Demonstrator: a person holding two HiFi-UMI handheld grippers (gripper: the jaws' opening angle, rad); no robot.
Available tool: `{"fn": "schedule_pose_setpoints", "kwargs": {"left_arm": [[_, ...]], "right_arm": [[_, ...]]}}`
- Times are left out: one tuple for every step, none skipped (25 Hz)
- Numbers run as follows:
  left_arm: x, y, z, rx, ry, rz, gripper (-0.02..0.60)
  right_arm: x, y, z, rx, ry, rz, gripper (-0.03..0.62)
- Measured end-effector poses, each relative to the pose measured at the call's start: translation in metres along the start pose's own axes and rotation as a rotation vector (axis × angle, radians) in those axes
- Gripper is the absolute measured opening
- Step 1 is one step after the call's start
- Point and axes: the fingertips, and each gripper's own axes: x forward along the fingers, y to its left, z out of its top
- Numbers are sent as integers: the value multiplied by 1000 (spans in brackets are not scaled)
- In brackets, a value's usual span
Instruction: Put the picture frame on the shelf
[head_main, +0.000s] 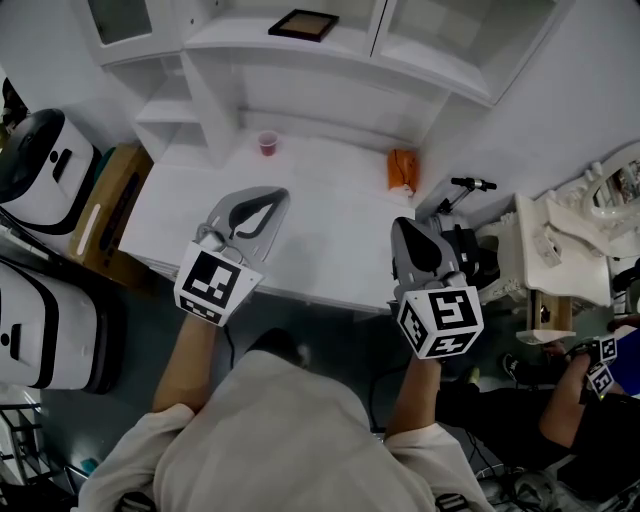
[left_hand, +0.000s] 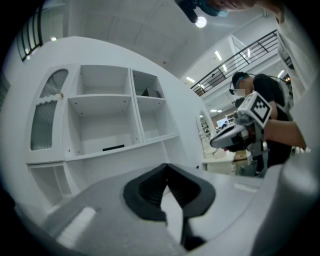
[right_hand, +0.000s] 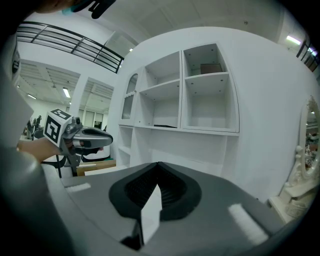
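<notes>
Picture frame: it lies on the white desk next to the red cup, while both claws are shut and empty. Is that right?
Not quite. The picture frame sits up in the shelf unit, not on the desk by the red cup; the head view shows it. The rest holds: the left claw and the right claw are shut and empty.

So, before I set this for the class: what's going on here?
A person holds a gripper in each hand over the white desk. The left gripper and the right gripper are both shut and empty. The picture frame lies flat on the shelf, and neither gripper is touching it.
</notes>
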Motion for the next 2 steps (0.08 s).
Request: {"fn": "schedule_pose_setpoints", "kwargs": {"left_arm": [[1, 1, 0, 0, 2, 0, 3], [1, 1, -1, 0, 5, 0, 3]], "right_arm": [[0, -1, 0, 1, 0, -2, 5], [1, -2, 0, 3, 0, -3, 5]]}}
